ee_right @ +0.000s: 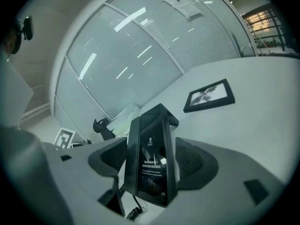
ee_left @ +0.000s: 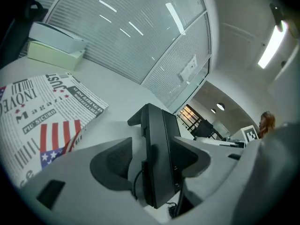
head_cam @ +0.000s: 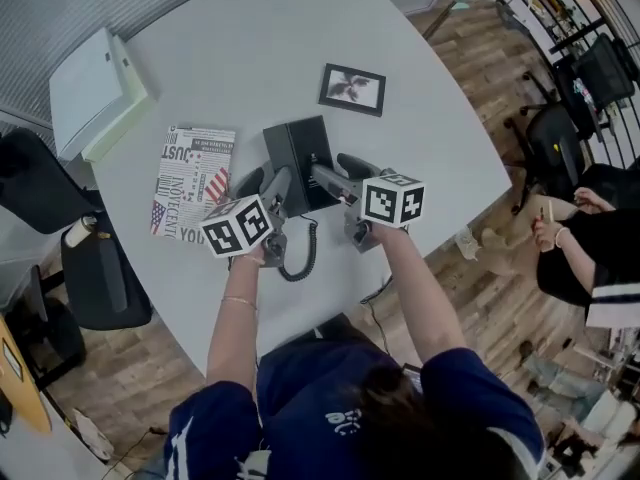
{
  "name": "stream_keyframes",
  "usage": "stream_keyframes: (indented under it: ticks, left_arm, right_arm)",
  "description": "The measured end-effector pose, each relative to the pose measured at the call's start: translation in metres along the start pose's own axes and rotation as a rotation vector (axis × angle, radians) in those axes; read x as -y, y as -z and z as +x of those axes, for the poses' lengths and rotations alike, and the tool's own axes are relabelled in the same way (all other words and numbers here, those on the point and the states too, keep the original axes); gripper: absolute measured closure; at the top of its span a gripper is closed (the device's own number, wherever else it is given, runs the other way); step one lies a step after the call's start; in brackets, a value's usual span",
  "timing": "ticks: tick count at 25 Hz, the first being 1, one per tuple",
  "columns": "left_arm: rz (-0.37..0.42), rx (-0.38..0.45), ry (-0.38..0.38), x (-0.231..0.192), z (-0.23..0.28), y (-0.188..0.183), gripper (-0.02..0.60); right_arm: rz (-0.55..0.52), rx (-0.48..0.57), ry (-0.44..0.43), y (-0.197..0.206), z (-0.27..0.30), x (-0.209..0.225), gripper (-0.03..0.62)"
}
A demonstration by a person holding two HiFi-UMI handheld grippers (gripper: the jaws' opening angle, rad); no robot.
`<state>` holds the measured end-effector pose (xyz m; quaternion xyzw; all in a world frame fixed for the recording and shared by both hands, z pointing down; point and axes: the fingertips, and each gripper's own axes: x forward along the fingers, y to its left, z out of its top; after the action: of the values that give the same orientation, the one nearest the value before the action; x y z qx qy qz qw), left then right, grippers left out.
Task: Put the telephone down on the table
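Black telephone (head_cam: 297, 158) rests on the table (head_cam: 250, 48), just right of the magazine (head_cam: 192, 180). Left gripper (head_cam: 265, 186) and right gripper (head_cam: 342, 171) stand wide open, jaws either side of the telephone, not gripping.

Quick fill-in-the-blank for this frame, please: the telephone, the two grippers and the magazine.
1. The telephone stands on the white ____.
2. The left gripper and the right gripper each have the telephone between their jaws, and both pairs of jaws are ____, not pressing on it.
3. In the head view, the magazine lies to the telephone's ____.
Missing words: table; open; left.
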<state>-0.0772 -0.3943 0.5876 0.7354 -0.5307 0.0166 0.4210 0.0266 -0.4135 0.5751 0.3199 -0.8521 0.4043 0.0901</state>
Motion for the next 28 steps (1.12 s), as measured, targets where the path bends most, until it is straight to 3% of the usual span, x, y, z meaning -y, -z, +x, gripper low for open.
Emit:
stream_keyframes:
  ticks: [6,11,14,23,28]
  left_arm:
    - [0.153,0.07,-0.031,0.027,-0.041,-0.008,0.344]
    - [0.261,0.084,0.01,0.068,-0.067,-0.002,0.344]
    - [0.279,0.104,0.034,0.09,-0.078,0.012,0.344]
    - [0.354,0.185,0.006,0.13,-0.12,0.05,0.344]
    - [0.343,0.158,0.01,0.139,-0.135,0.084,0.344]
  right_arm:
    - [-0.058,0.08,0.001,-0.013,-0.04,-0.022,0.275]
    - [-0.11,0.113,-0.021,-0.011,-0.073,-0.044,0.275]
    - [-0.157,0.115,-0.036,0.001,-0.092,-0.058,0.275]
    - [-0.178,0.153,-0.062,0.032,-0.139,-0.08,0.276]
    - [-0.241,0.164,-0.031,0.054,-0.161,-0.087,0.276]
